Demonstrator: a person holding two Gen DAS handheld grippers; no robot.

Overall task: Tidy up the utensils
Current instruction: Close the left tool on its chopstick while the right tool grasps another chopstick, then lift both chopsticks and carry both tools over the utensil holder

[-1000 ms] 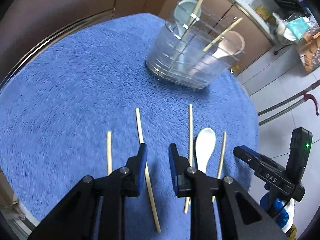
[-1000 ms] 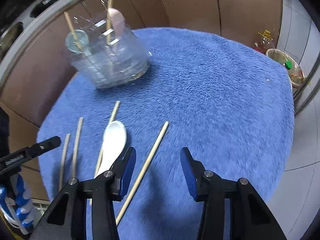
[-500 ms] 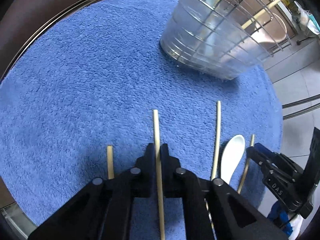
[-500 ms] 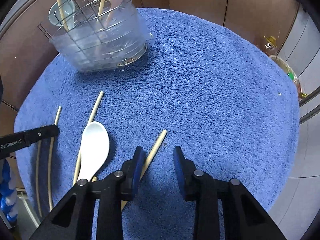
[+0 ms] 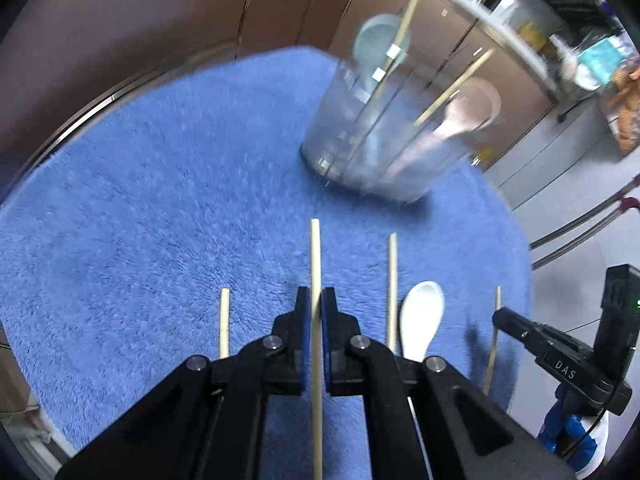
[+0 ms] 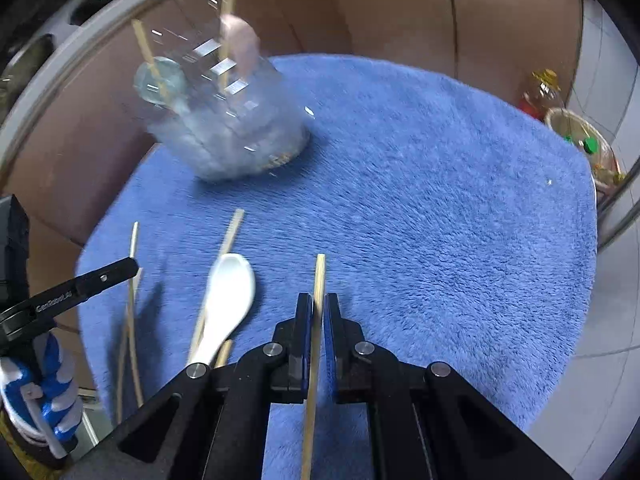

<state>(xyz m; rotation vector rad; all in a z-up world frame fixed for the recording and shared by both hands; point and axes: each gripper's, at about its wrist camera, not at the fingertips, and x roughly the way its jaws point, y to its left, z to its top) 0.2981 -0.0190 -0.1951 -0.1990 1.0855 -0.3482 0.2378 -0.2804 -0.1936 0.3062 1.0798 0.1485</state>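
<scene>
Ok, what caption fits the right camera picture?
Right gripper shut on a chopstick, beside a white spoon.

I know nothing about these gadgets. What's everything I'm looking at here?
Mat: one, blue, covering the round table.
Holder: one, clear, far side of mat.
Holder spoons: two, pale blue and pinkish, standing inside.
Holder chopsticks: two, tan, standing inside.
Loose chopsticks: two, tan, lying on mat.
White spoon: one, white, on mat beside a loose chopstick.
Left claw: one, black and blue, shut on a chopstick.
Right claw: one, same colours, jaws just closed on a second chopstick.
</scene>
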